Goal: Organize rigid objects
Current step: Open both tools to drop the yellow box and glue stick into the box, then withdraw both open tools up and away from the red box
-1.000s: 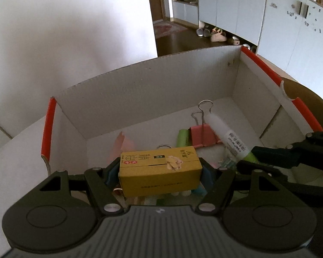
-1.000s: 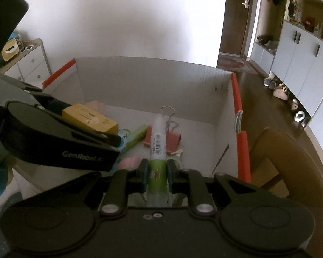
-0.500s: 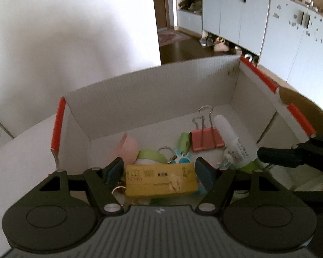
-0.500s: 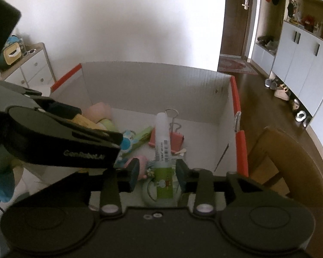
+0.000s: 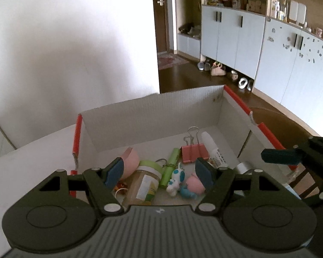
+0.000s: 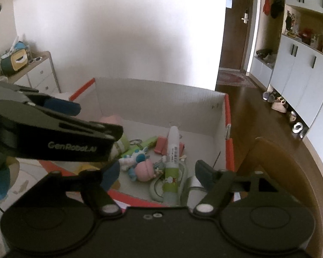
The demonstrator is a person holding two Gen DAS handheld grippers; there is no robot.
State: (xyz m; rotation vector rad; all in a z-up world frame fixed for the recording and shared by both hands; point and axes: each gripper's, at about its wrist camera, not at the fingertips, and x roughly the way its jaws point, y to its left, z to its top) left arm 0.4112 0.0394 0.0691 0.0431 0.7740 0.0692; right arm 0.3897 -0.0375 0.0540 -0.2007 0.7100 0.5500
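Observation:
A white cardboard box (image 5: 150,118) with red edges holds several small items. My left gripper (image 5: 159,168) hovers open above it with nothing between its blue pads; it shows as a dark arm (image 6: 75,129) in the right wrist view. A glue stick (image 6: 172,161) with a green label lies on the box floor, also seen from the left (image 5: 213,148). My right gripper (image 6: 157,171) is above it, jaws opening, pads clear of the stick. One right finger (image 5: 280,157) shows at the left wrist view's right edge. The yellow carton is not clearly visible.
In the box lie a pink binder clip (image 5: 193,152), a green tube (image 5: 171,165), a green-lidded jar (image 5: 145,185), a pink bowl (image 5: 131,161), two small toys (image 5: 176,178) and a silver roll (image 5: 244,166). A brown chair (image 6: 280,172) stands to the right.
The yellow carton dropped from between the left fingers and left the view. The right jaws opened and let the glue stick fall into the box. Both grippers rose and pulled back.

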